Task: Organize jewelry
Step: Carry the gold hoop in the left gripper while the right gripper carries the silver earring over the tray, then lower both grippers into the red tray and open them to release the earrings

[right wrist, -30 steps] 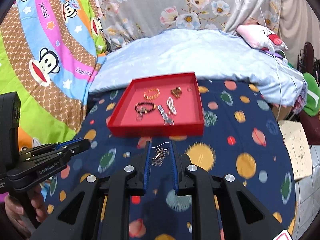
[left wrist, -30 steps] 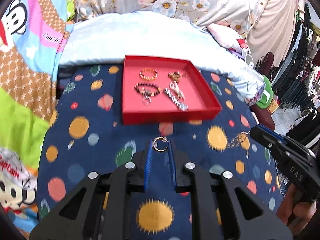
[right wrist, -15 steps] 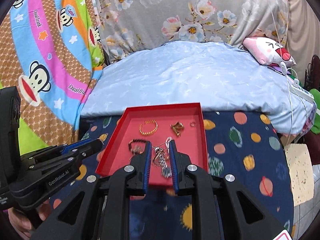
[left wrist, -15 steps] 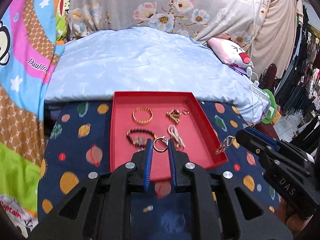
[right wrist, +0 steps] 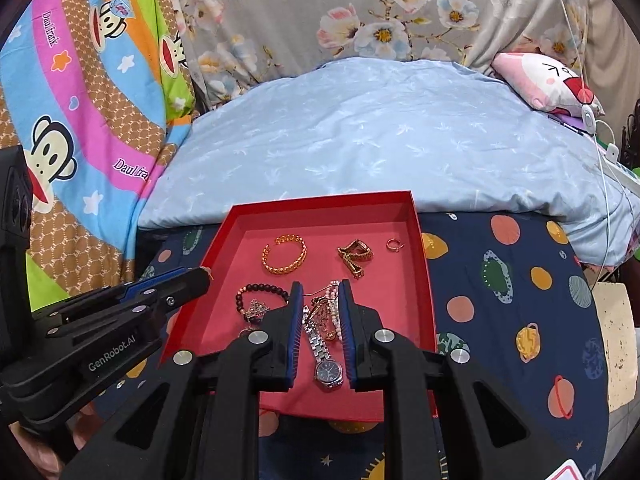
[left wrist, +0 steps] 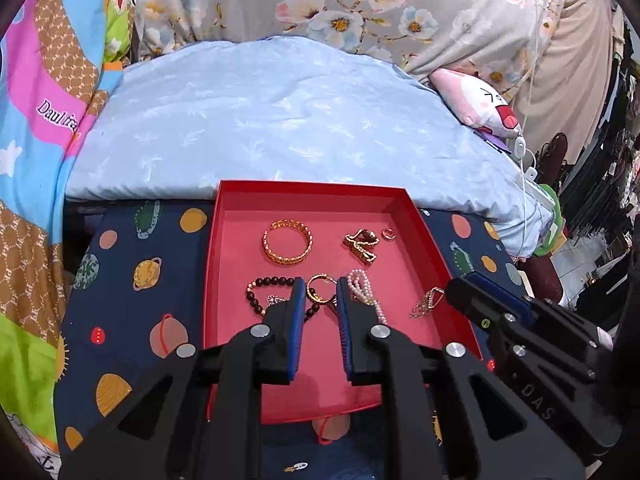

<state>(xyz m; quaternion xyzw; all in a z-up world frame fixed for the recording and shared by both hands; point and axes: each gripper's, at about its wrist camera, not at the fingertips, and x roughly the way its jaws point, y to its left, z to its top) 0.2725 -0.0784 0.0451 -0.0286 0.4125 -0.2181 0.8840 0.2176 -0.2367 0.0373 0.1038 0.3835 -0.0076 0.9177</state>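
A red tray (left wrist: 224, 216) (right wrist: 420, 240) lies on the planet-print cloth. In it are a gold bangle (left wrist: 287, 241) (right wrist: 284, 255), a dark bead bracelet (left wrist: 264, 285) (right wrist: 256, 290), a gold brooch (left wrist: 361, 243), a small ring (right wrist: 394, 244), a pearl strand (left wrist: 362, 286) and a silver watch (right wrist: 326, 364). My left gripper (left wrist: 319, 290) is over the tray, shut on a gold hoop ring (left wrist: 320, 289). My right gripper (right wrist: 319, 300) is over the tray, shut on a gold chain (right wrist: 320, 310), which also shows hanging from its tip in the left wrist view (left wrist: 426, 303).
A light blue quilt (left wrist: 280, 120) is heaped right behind the tray. A pink plush pillow (right wrist: 540, 80) lies at the back right. Cartoon-print bedding (right wrist: 80, 120) rises on the left. Cables hang at the right edge.
Both grippers lifted their jewelry off the cloth and moved forward over the red tray. The hoop ring and the chain stay held.
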